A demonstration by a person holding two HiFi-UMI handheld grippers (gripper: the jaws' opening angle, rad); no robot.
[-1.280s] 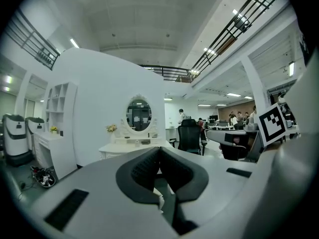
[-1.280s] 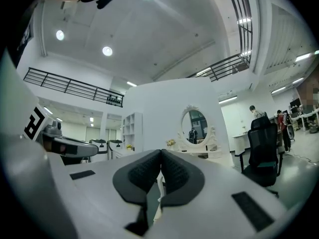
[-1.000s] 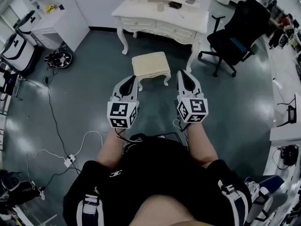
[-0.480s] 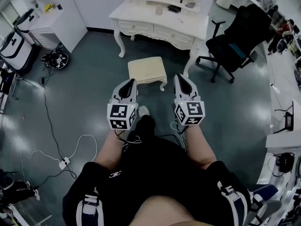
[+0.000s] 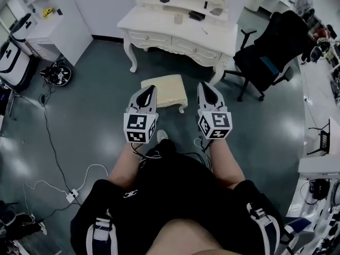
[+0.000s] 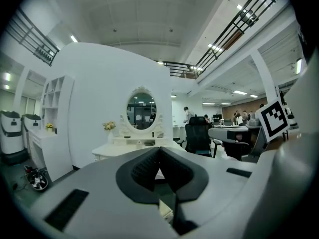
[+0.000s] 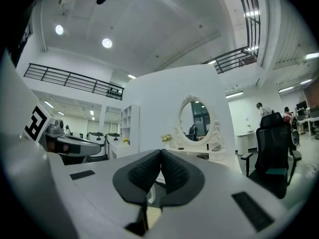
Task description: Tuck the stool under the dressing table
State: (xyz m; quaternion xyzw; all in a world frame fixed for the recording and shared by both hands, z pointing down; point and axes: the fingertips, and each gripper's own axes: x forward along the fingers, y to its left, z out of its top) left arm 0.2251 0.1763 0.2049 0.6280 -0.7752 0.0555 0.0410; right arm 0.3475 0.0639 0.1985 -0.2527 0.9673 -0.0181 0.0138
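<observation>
A cream cushioned stool (image 5: 164, 90) with white legs stands on the grey floor just in front of the white dressing table (image 5: 175, 30), outside its knee space. My left gripper (image 5: 149, 89) hovers over the stool's near left edge and my right gripper (image 5: 204, 87) is to the stool's right. Both are shut with nothing between the jaws, and I cannot tell whether either touches the stool. The left gripper view shows its shut pads (image 6: 159, 169) pointing at the table and oval mirror (image 6: 141, 111); the right gripper view shows the same past its shut pads (image 7: 160, 171), with a strip of cream stool (image 7: 153, 216) below them.
A black office chair (image 5: 271, 49) stands right of the table. White shelving (image 5: 50, 23) is at the left, with cables and a power strip (image 5: 70, 195) on the floor. Small items lie on the tabletop (image 5: 195, 16). My legs and a foot (image 5: 162, 136) are below.
Both grippers and I have moved forward toward the dressing table. The stool now lies right between the gripper tips rather than well ahead of them, and it sits closer to the table.
</observation>
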